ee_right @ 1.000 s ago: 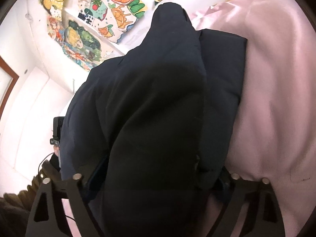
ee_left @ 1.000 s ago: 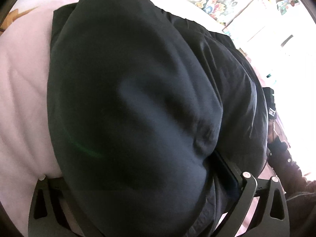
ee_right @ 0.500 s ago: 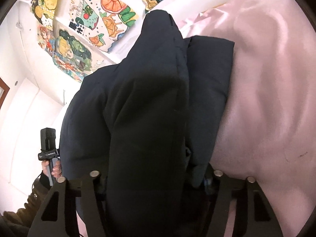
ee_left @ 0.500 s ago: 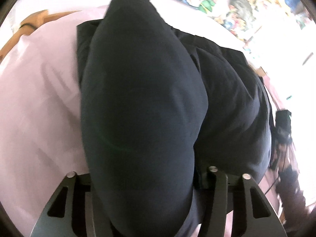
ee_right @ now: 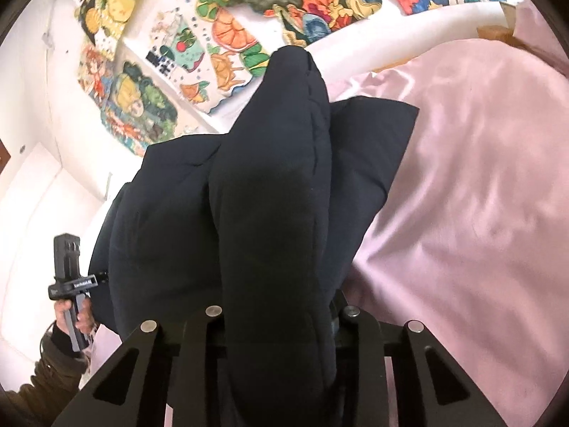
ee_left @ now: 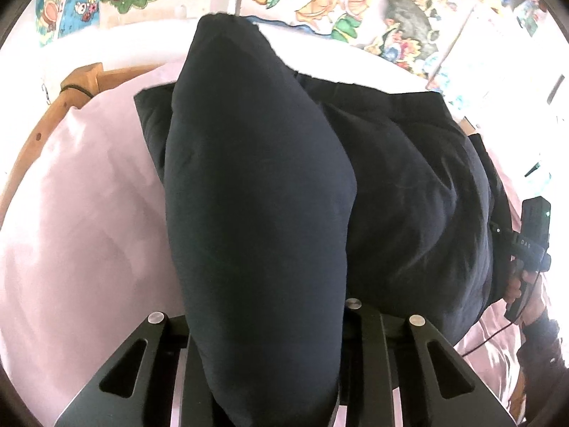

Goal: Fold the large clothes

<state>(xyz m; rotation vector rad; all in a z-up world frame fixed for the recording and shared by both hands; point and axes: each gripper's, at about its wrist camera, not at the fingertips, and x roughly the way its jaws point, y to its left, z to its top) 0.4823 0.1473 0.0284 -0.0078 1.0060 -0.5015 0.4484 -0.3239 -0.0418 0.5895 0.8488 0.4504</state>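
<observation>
Left gripper (ee_left: 265,373): jaws closing on a thick roll of dark navy padded garment (ee_left: 409,192), fabric bulging up between the fingers and hiding the pads. Right gripper (ee_right: 279,366): same, jaws closing round a second bunched edge of that garment (ee_right: 167,220), cloth packed between the fingers. Pads apparently pressing on both sides, though contact itself masked by fabric.

Garment lying across the pink sheet (ee_left: 71,231), bulk toward the bed's far edge below the painted wall (ee_right: 220,35); one flat corner reaching out over the sheet in the right wrist view. Wooden bed frame (ee_left: 42,131) along the left edge in the left wrist view. Each handle visible from the opposite camera, gripped by a hand (ee_right: 76,315).

Step in hand, by judgement: securing both near corners before carrying them over for a fold.

Notes for doing it well:
- Finish the squeeze before lifting; puffy filling compresses, thin bite likely to slip.
- Keep both grips level and evenly spaced, so the fold line runs straight.
- Raise enough to clear the lower layer, then carry toward the far edge without dragging the sheet.
- Watch for trapped sheet in either bite.
</observation>
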